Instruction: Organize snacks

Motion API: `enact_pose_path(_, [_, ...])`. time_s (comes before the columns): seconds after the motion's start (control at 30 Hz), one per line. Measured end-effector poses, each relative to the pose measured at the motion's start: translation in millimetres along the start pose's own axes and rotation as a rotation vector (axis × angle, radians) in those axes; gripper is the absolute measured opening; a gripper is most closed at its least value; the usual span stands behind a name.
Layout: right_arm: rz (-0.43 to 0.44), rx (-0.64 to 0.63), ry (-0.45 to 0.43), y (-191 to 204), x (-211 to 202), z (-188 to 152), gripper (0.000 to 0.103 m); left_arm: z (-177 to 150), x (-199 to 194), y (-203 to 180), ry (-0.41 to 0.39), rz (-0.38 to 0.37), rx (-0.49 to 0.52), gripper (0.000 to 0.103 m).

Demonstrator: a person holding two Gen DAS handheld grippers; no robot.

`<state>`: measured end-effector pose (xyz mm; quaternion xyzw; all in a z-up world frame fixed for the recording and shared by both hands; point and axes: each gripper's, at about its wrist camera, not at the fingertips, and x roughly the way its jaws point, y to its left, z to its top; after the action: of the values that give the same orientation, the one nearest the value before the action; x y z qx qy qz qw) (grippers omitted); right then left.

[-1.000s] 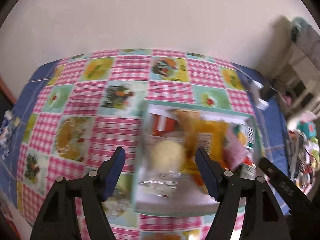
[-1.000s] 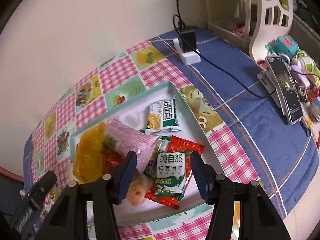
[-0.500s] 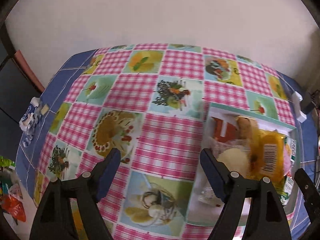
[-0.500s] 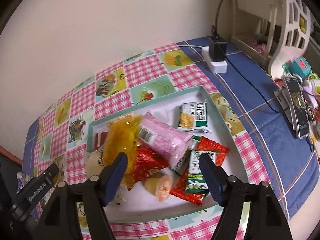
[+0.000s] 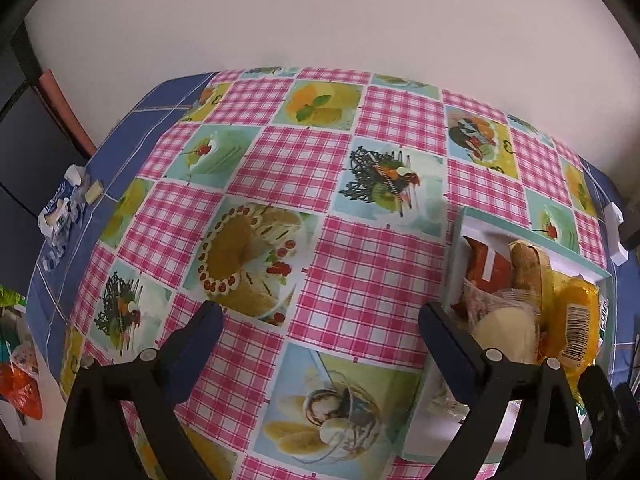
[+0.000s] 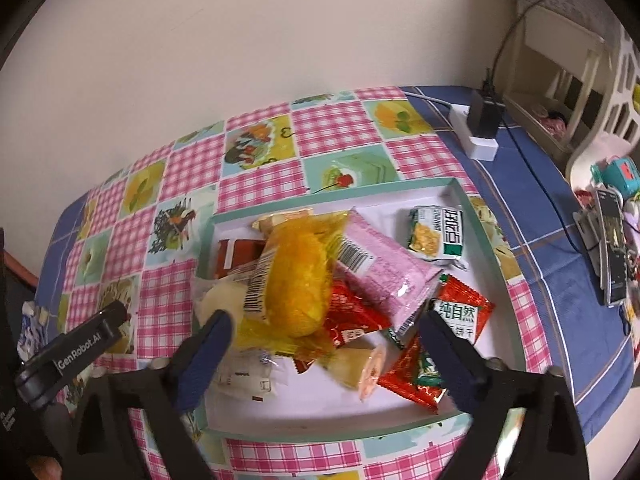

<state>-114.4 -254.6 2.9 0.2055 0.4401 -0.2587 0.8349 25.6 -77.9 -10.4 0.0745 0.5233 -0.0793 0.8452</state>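
The snacks sit heaped in a shallow white tray with a mint-green rim (image 6: 476,216), set on the table's pink-checked cloth with dessert pictures (image 5: 360,280). On top of the heap lies a yellow cake in a clear yellow wrapper (image 6: 298,280), with a long pink packet (image 6: 384,264) slanting away from just beside it. A small green-and-white biscuit pack (image 6: 438,238) lies apart near the tray's far corner. Red foil sachets (image 6: 460,312) and a pale round bun (image 6: 218,300) crowd the near side.

The right claw (image 6: 322,354) hangs over the near part of the tray, its blue-padded jaws spreading wide – the heap shows in the gap between them, but neither pad presses on anything. The left claw (image 5: 320,330) hovers over bare cloth to the left of the tray, its jaws also spreading, with nothing between them but the printed cake picture – its right finger is just at the tray's edge.

Off to the right, on blue cloth, a white power strip with a black plug (image 6: 482,128) rests near the wall.
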Motion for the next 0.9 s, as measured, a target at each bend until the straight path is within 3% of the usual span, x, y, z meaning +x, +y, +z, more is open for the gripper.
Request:
enact_pose_path(0.37, [-0.01,-0.019,-0.011,9,3,-1,0.103,1,14,10,0.046,0.003,0.006,0.098])
enact_pose_path(0.7, [0.013,0.003,-0.006,9,0,-6,0.103,-3,-3,12,0.032,-0.006,0.002,0.098])
enact_pose_path(0.9, [-0.001,-0.008,-0.012,12,-5,-15,0.103,-10,-10,20,0.064,-0.002,0.001,0.098])
